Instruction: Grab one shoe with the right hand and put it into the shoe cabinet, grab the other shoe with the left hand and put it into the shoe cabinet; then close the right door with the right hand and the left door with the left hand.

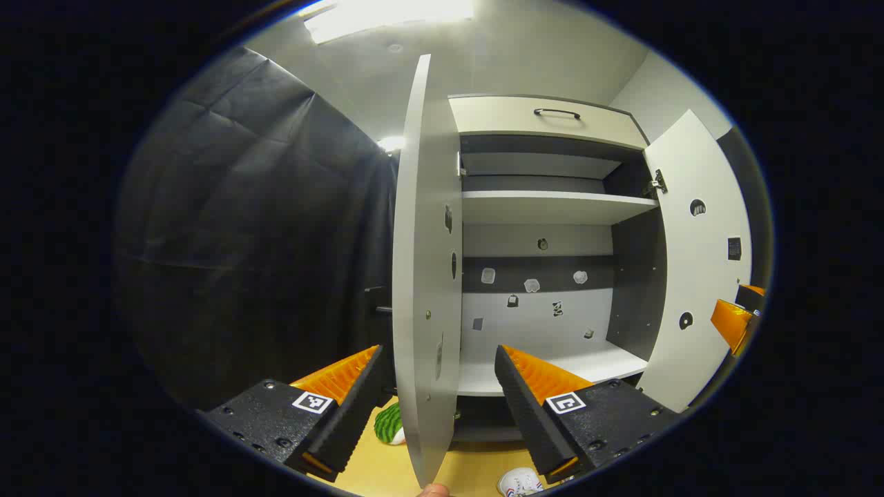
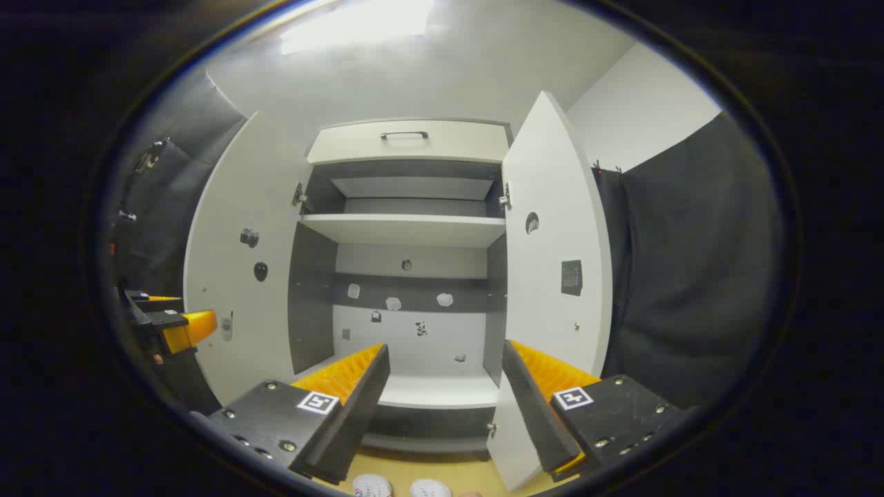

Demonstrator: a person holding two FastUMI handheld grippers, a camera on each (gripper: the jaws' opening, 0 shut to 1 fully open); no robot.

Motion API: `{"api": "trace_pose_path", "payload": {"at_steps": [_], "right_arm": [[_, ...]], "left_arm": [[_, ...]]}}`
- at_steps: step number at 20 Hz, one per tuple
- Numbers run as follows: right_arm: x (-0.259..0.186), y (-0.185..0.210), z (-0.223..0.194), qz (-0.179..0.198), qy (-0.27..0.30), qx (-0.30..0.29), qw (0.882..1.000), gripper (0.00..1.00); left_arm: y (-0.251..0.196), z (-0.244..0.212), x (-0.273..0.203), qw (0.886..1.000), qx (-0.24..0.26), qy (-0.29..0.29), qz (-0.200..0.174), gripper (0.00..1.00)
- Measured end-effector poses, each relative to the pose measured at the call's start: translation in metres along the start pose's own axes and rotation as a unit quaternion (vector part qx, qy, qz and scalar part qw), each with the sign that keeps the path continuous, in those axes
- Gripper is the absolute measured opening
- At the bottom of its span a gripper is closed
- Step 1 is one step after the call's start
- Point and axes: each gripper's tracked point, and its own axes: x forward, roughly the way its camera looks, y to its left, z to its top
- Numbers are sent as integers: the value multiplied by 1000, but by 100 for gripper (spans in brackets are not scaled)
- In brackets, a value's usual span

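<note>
Left tool (image 1: 438,369): fingers spread wide, nothing between the pads. The edge of the left door (image 1: 421,276) stands in the gap between the fingers, nearer the left one; contact cannot be confirmed. Below the tool lies a tan floor (image 1: 476,469). On it, just under the right finger, is a white shoe (image 1: 519,481), cut off by the lower edge of the left gripper view. A green striped object (image 1: 389,423) lies on the floor beneath the left finger, behind the door edge.

Right tool (image 2: 445,376): fingers likewise spread wide and holding nothing. Directly below it, at the lower edge of the right gripper view, two white shoes (image 2: 400,487) sit side by side on the floor, outside the cabinet (image 2: 407,228). The right door (image 2: 552,276) stands open just behind and above the right finger. The left tool appears well off to the left (image 2: 173,324), in front of the open left door.

Beyond both tools the cabinet is open. Its lowest shelf (image 2: 435,390) is bare of shoes. One upper shelf (image 2: 407,229) crosses the interior higher up, and a drawer front with a dark handle (image 2: 403,135) tops the unit. Small stickers mark the back panel (image 2: 414,331). Dark cloth hangs on either side.
</note>
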Motion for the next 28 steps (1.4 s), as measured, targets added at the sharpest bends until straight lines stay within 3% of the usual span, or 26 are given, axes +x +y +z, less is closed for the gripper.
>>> {"api": "trace_pose_path", "payload": {"at_steps": [1,2,3,4,7,12,13,15,16,20,23,24,26,28], "right_arm": [[1,0,-2,-1,2,0,1000,94],[2,1,-3,-1,4,0,1000,97],[3,2,-4,1,5,0,1000,94],[4,4,-6,4,7,0,1000,97],[8,8,-11,9,11,-2,1000,94],[11,14,-38,14,39,-12,999,97],[13,15,-49,15,51,-14,999,94],[14,17,-86,19,95,-23,995,97],[14,18,-107,20,123,-30,992,97],[0,24,-222,35,261,-62,963,95],[-23,30,-313,56,366,-57,927,75],[-34,33,-339,64,400,-52,913,73],[-48,36,-383,71,454,-42,887,73],[-60,34,-418,75,489,-47,868,74]], "left_arm": [[1,1,1,1000,0,0,0,96],[1,0,2,1000,-1,0,0,93],[2,1,3,1000,-1,0,1,93],[3,-1,2,1000,0,1,1,96],[7,2,2,1000,11,-5,7,96],[12,3,2,1000,8,-10,14,96],[14,2,1,1000,7,-9,16,99],[17,2,1,1000,2,-9,19,93],[18,1,1,1000,1,-8,20,96],[29,0,-1,1000,2,-7,29,96],[39,-2,-4,999,2,-6,40,96],[44,-3,-5,999,3,-5,45,99],[55,-4,-10,998,6,-4,57,96],[59,-7,-14,998,4,-2,57,98]]}}
